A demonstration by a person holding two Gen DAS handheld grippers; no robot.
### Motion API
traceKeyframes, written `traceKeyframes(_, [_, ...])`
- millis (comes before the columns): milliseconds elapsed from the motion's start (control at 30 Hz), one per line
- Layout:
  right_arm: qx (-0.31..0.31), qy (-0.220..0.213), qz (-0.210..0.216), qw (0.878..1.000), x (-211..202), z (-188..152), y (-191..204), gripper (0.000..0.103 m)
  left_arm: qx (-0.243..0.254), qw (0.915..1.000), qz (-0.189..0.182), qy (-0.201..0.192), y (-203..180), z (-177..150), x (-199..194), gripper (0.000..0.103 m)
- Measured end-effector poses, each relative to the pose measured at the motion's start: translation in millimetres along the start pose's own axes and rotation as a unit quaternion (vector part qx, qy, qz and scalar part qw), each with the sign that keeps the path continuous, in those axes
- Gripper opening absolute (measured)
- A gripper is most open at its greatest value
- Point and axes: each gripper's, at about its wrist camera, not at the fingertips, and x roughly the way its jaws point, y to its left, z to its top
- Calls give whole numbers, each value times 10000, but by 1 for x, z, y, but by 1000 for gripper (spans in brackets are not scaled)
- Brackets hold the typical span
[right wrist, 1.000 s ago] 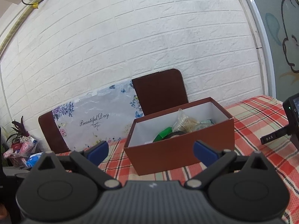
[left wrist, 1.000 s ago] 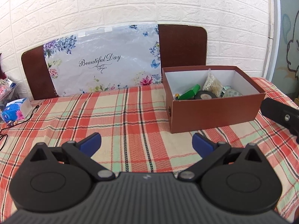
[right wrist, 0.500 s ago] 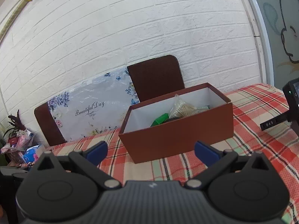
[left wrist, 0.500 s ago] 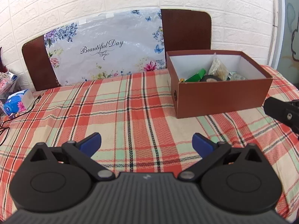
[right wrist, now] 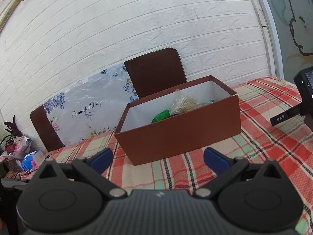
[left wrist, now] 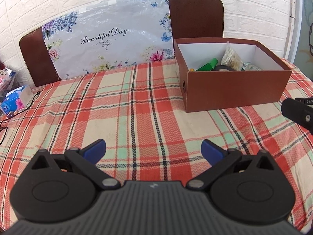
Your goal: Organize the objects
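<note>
A brown cardboard box (left wrist: 234, 90) (right wrist: 180, 137) with a white inside stands on the plaid tablecloth at the right. Inside lie a green packet (left wrist: 208, 64) (right wrist: 161, 116), a black tape roll (left wrist: 223, 69), a clear bag of pale sticks (left wrist: 230, 57) (right wrist: 183, 102) and a small patterned item (left wrist: 251, 67). My left gripper (left wrist: 153, 149) hovers open over bare cloth, well short and left of the box. My right gripper (right wrist: 157, 158) is open just before the box's near wall, with nothing between its fingers.
The plaid tablecloth (left wrist: 127, 107) spreads wide to the left. A floral "Beautiful Day" sheet (left wrist: 105, 39) leans on brown chair backs (left wrist: 195, 15) by the brick wall. A blue tissue pack (left wrist: 13, 100) and a cable lie far left. A black device (right wrist: 305, 96) stands at the right.
Both grippers have drawn back and tilted down slightly, so the box sits lower and farther in each view. Both stayed open and nothing was picked up.
</note>
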Motion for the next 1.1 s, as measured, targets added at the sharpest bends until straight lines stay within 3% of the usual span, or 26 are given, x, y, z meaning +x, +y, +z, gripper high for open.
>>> traceKeyframes(1100, [17, 207, -65, 9998, 10, -9, -4, 103, 12, 9990, -192, 414, -4, -6, 16, 103])
